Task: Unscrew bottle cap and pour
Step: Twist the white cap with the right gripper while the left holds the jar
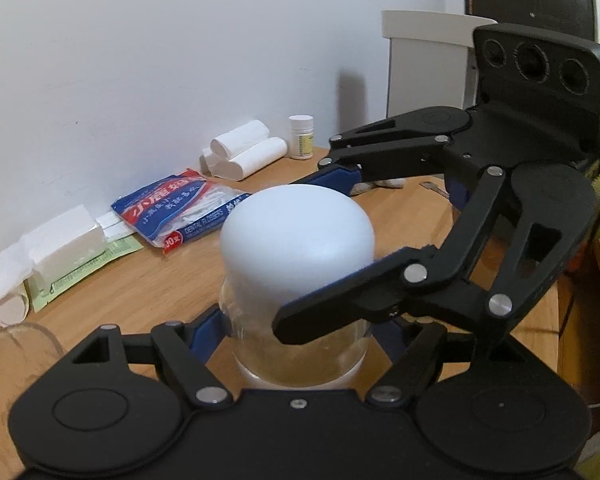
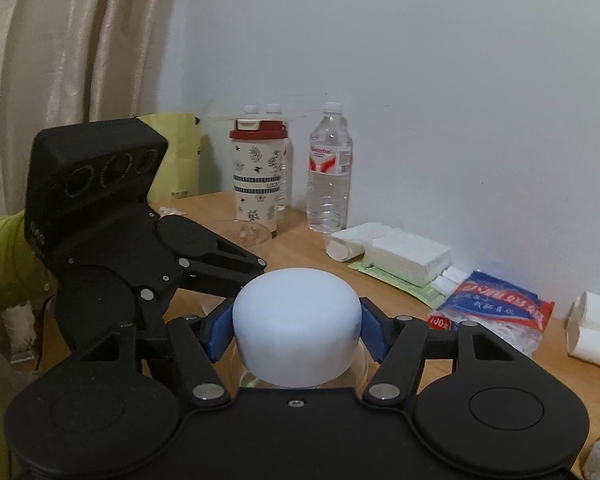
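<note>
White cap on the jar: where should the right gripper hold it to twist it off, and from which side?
Grip the white cap low on its straight side wall, not the rounded dome, where pads would probably slip. Come in level, one pad on either side, as the right gripper sits now. The left gripper clamps the clear glass body below, which leaves the cap wall free.

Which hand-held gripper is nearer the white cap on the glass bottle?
Right. The right hand-held gripper has its blue pads against the white cap; the left hand-held gripper grips the glass bottle just below it.
</note>
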Action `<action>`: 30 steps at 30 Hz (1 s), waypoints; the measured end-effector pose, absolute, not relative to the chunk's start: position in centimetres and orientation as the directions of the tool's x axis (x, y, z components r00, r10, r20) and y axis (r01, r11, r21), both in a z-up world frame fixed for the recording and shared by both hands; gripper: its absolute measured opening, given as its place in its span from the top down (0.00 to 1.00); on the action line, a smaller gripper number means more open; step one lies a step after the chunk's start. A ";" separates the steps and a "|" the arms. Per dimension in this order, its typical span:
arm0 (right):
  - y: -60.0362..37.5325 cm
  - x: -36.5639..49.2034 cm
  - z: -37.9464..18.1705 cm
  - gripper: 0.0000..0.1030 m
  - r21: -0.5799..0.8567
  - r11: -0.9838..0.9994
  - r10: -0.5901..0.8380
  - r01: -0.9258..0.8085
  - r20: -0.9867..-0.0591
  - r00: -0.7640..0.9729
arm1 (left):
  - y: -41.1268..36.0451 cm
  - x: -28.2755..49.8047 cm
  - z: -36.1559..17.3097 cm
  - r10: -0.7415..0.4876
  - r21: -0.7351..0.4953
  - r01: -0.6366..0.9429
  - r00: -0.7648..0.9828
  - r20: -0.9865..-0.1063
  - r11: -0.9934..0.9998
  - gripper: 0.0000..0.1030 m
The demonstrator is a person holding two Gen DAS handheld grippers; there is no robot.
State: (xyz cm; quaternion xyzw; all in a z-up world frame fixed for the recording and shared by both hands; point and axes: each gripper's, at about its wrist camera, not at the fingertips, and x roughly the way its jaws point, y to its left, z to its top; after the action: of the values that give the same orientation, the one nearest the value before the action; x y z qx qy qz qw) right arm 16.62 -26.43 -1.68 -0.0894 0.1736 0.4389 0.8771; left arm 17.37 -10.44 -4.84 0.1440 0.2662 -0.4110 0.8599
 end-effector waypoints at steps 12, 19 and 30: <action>-27.6 17.1 -1.4 0.33 -0.013 0.474 0.810 -0.880 -0.386 0.442 | -10.5 16.9 -4.9 -0.650 0.039 0.813 0.492 -0.579 0.581 0.24; -26.7 16.1 -1.9 0.18 -0.005 0.559 0.768 -0.829 -0.375 0.520 | -10.7 16.6 -5.2 -0.644 0.031 0.794 0.515 -0.566 0.608 0.24; -26.9 12.5 -2.2 0.13 0.130 0.834 0.552 -0.537 -0.218 0.805 | -11.6 14.9 -5.9 -0.546 0.037 0.650 0.667 -0.506 0.759 0.23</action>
State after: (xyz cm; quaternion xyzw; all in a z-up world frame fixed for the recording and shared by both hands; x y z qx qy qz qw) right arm 12.50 -26.95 -2.16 0.0311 0.1242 0.2868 0.9494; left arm 14.93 -11.65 -5.86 0.1075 0.2401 -0.3298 0.9066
